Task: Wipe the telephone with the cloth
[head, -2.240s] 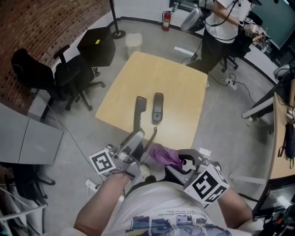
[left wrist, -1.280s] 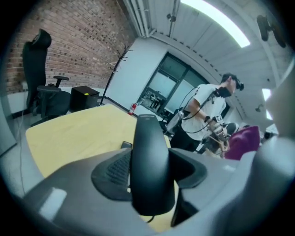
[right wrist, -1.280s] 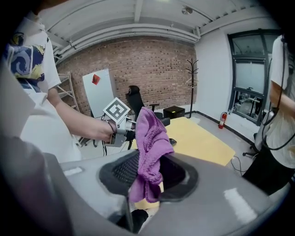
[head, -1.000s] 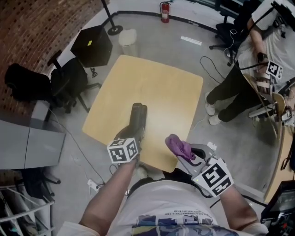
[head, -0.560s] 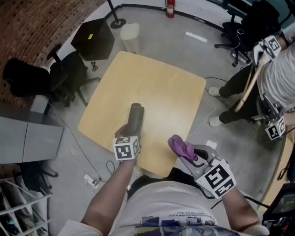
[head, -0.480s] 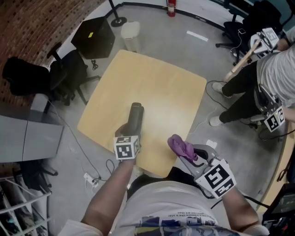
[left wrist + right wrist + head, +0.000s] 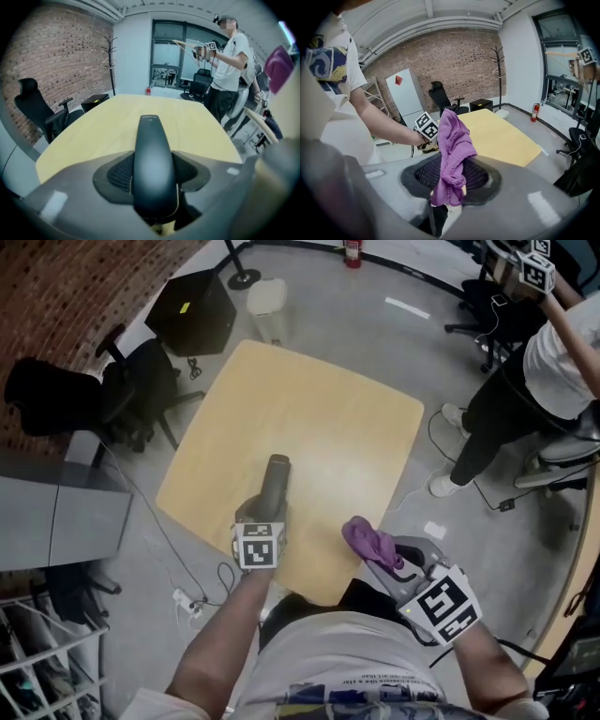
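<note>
A black telephone handset [image 7: 275, 482] lies lengthwise between the jaws of my left gripper [image 7: 265, 514], which is shut on it over the near part of the yellow wooden table [image 7: 309, 409]. In the left gripper view the handset [image 7: 152, 159] points away over the tabletop, clamped by the left gripper [image 7: 152, 187]; whether it touches the wood I cannot tell. My right gripper [image 7: 394, 563] hovers at the table's near right edge, shut on a bunched purple cloth [image 7: 368, 542]. The cloth [image 7: 452, 145] stands up out of the right gripper [image 7: 449, 185], apart from the handset.
Black office chairs [image 7: 141, 390] and a black cabinet [image 7: 192, 310] stand left of the table, with a white bin [image 7: 270, 298] beyond its far corner. Another person [image 7: 534, 362] with marked grippers stands at the far right. Cables [image 7: 202, 601] lie on the grey floor.
My left gripper has sunk toward the table with the handset and rolled, so its marker cube faces up. The right gripper with the cloth shifted slightly. The person at the back moved.
</note>
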`<state>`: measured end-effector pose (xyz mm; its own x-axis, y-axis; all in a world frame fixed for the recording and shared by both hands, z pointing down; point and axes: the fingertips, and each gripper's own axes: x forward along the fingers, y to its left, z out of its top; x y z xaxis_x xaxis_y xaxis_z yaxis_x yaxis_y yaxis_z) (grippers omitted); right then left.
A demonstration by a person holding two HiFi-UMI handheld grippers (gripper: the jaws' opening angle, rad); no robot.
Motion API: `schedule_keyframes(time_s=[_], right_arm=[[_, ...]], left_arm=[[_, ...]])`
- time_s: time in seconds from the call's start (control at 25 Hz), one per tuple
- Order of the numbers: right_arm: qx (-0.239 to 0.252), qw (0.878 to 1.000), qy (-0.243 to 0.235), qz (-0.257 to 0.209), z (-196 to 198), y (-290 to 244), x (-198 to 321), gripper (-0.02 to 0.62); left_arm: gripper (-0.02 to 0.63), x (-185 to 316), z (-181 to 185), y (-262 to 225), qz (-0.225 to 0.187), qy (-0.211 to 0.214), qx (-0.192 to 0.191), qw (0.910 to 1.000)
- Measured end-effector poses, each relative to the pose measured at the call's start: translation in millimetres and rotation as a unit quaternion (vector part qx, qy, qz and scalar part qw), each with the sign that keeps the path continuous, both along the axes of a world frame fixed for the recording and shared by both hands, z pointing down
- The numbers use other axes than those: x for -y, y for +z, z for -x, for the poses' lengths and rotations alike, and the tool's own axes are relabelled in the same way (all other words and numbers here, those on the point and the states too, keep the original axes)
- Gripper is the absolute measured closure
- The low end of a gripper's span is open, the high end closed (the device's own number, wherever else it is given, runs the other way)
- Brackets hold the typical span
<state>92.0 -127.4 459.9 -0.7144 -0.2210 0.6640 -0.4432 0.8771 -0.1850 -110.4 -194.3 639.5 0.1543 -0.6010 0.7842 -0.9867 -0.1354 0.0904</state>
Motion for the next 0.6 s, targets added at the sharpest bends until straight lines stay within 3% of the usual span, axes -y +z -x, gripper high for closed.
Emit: schedule_keyframes(time_s=[0.28,0.6], right_arm=[[0.005,1.000,-0.008,0.005,3.2,0.3,5.9,0.479],[0.018,1.000,-0.012,0.013,9.0,8.1,-0.3,0.479]], left_arm=[[0.334,-2.8,2.7,0.8,0.007,-0.007,0.009,0.9999],[0.236,-10.6,0.9,-3.1,0.005,0.008,0.002,1.0000]])
